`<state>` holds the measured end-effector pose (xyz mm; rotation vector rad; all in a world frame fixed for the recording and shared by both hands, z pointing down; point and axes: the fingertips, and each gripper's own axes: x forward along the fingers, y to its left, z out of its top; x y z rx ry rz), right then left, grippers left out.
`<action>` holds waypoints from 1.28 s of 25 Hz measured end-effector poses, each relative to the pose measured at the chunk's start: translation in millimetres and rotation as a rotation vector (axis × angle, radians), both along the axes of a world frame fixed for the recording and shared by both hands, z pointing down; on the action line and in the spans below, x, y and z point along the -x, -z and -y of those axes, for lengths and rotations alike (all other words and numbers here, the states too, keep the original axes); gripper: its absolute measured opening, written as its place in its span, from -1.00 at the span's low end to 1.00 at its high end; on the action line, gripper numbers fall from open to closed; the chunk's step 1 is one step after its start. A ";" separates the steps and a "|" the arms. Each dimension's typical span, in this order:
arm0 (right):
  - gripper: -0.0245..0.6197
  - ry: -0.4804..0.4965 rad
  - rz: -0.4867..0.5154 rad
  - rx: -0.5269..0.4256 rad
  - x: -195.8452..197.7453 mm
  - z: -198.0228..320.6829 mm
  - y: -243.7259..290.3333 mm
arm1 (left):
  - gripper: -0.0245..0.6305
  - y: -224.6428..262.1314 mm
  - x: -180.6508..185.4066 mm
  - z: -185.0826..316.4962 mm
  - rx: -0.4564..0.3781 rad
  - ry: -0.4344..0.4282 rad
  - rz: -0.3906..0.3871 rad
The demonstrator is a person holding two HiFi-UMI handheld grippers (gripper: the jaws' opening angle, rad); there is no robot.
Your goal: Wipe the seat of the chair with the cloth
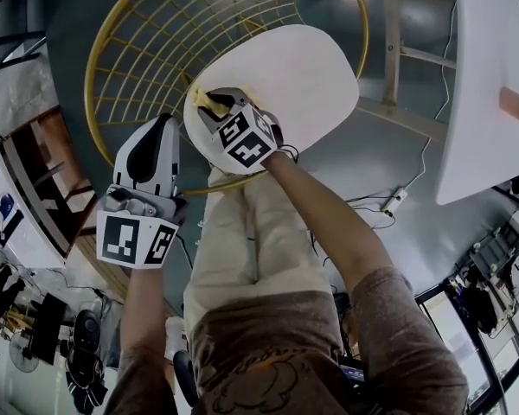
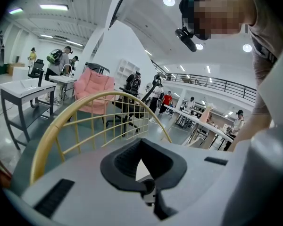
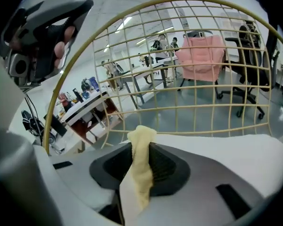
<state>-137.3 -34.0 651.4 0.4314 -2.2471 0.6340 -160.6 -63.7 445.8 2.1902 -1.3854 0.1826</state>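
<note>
Head view: the right gripper point(image 1: 214, 105) presses a yellow cloth point(image 1: 205, 100) onto the white seat point(image 1: 307, 63) at its near-left edge, just beside the wire backrest point(image 1: 147, 37).

Left gripper view: the left gripper point(image 2: 141, 144) has its jaws pressed together on nothing, raised beside the seat and steadying nothing.

Right gripper view: the jaws pinch only a narrow fold of the cloth. Dragged hard, that fold could slip free, and this close to the backrest the cloth might snag a wire.
</note>
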 end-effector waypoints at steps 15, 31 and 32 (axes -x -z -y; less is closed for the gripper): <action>-0.55 -0.077 0.150 -0.015 -16.0 -13.7 43.3 | -0.92 1.5 3.3 -0.4 -0.005 0.026 -0.010; -0.55 -0.556 -0.007 -0.197 -228.8 73.4 90.7 | -0.92 7.9 -14.2 2.7 -0.009 -0.009 -0.008; -0.55 -0.582 -0.032 -0.211 -244.5 78.5 95.6 | -0.92 7.9 -14.6 2.6 -0.008 -0.011 -0.008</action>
